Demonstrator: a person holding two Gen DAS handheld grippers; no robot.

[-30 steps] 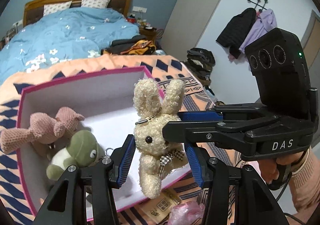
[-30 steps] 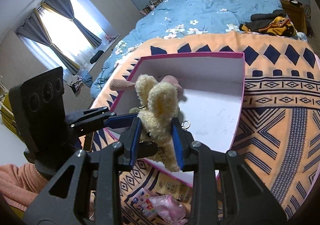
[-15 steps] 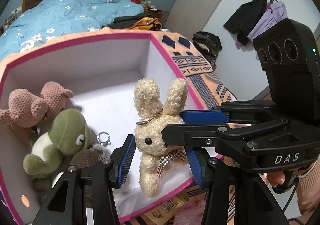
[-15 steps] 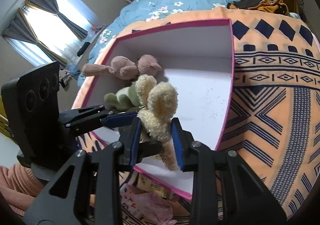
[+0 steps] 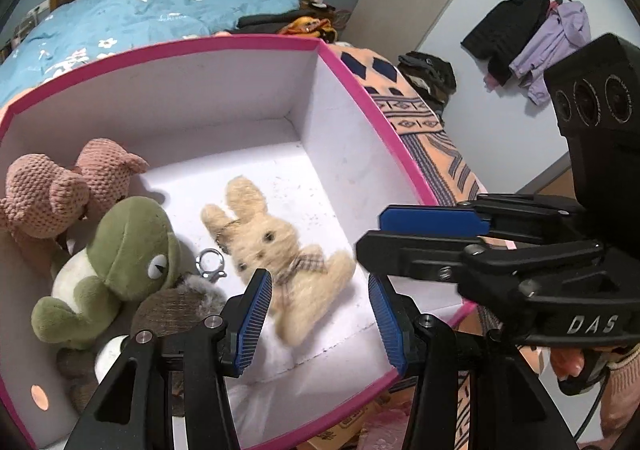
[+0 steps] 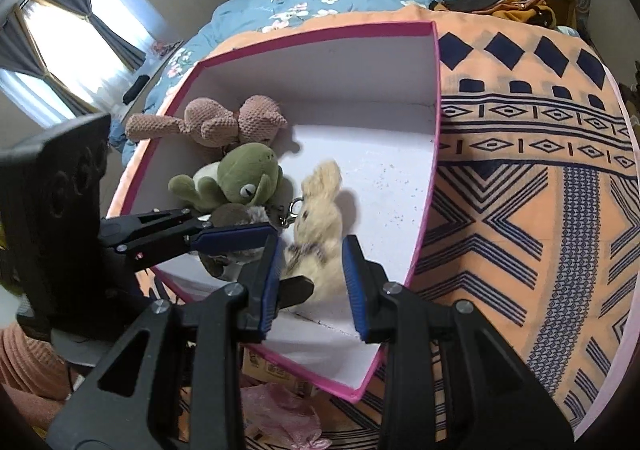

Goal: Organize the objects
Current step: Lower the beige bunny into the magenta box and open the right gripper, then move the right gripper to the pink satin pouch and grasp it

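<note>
A cream plush rabbit (image 5: 276, 246) lies on its back on the white floor of the pink-rimmed box (image 5: 360, 89), free of both grippers; it also shows in the right wrist view (image 6: 320, 217). My right gripper (image 6: 312, 286) is open and empty just above the rabbit's legs. My left gripper (image 5: 320, 322) is open and empty over the box's near edge. A green frog plush (image 5: 116, 262) and a pink knitted plush (image 5: 60, 189) lie at the box's left side. The box (image 6: 434, 97) stands on a patterned orange blanket (image 6: 540, 189).
A grey-brown furry toy (image 5: 180, 306) with a metal keyring (image 5: 210, 264) lies by the frog. A pink bag (image 6: 280, 414) and a small carton lie in front of the box. A bed with a blue quilt (image 5: 152, 5) is behind, coats (image 5: 532, 37) on the right wall.
My right gripper has opened and let go of the rabbit, which dropped from upright onto the box floor. Both grippers have moved forward over the box.
</note>
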